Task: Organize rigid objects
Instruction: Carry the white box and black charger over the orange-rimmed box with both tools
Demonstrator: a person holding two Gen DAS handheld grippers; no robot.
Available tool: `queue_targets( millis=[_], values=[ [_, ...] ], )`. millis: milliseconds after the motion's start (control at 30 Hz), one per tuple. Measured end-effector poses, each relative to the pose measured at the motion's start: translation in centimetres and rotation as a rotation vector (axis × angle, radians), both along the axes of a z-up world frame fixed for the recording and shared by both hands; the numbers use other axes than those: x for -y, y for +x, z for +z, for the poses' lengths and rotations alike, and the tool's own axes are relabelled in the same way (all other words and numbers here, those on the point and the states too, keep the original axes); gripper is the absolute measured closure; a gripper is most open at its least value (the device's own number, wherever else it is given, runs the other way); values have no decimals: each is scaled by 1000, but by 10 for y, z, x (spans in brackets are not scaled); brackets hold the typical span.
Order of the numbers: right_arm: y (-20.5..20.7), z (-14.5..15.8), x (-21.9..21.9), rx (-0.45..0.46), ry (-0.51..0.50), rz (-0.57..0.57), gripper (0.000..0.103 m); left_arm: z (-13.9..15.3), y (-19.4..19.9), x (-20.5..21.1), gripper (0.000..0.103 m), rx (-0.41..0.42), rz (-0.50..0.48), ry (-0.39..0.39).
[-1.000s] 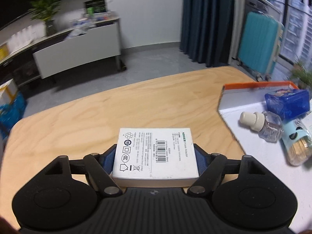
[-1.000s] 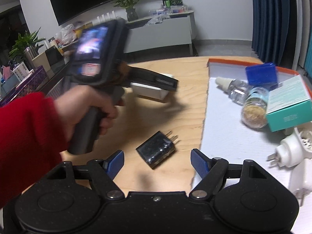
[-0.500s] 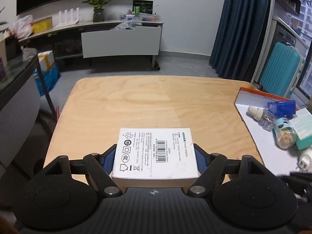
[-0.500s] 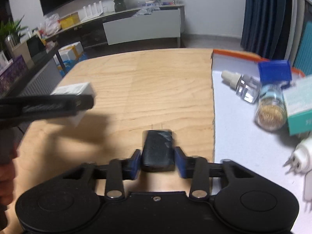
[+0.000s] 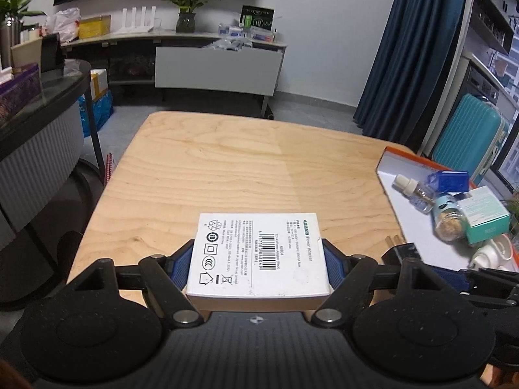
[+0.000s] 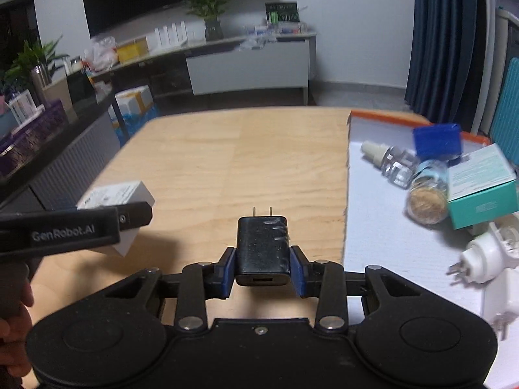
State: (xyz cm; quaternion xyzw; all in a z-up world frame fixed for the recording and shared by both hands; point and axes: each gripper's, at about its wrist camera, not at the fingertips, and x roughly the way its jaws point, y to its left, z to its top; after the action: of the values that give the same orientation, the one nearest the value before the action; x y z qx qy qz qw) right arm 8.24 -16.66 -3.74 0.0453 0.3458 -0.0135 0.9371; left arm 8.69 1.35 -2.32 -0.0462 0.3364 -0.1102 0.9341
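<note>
My left gripper (image 5: 258, 261) is shut on a white power-adapter box (image 5: 259, 243), held flat above the near part of the wooden table (image 5: 243, 162). In the right wrist view that box (image 6: 120, 193) shows at the left, in the black fingers (image 6: 129, 217) of the left gripper. My right gripper (image 6: 262, 269) is shut on a black plug-in charger (image 6: 262, 246), lifted off the table with its two prongs pointing away from me. The charger (image 5: 400, 251) also peeks in at the lower right of the left wrist view.
A white tray with an orange rim (image 6: 373, 214) lies on the table's right side. In it are a blue box (image 6: 436, 139), a clear bottle (image 6: 392, 162), a jar of toothpicks (image 6: 426, 199), a teal carton (image 6: 480, 184) and a white plug (image 6: 480, 256). A dark counter stands left of the table.
The right gripper closed on the black charger that lay on the table and lifted it. The left gripper carried the white box leftward, away from the tray, and rolled level.
</note>
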Motion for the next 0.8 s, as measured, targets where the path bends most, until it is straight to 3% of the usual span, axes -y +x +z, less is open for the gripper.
queue_targets(
  millis=[300, 800],
  values=[
    [-48, 37, 15, 96, 1, -9, 60, 15, -38, 19, 25, 24, 2, 24],
    [-113, 60, 47, 196, -13, -75, 60, 30, -84, 57, 24, 73, -62, 44]
  ],
)
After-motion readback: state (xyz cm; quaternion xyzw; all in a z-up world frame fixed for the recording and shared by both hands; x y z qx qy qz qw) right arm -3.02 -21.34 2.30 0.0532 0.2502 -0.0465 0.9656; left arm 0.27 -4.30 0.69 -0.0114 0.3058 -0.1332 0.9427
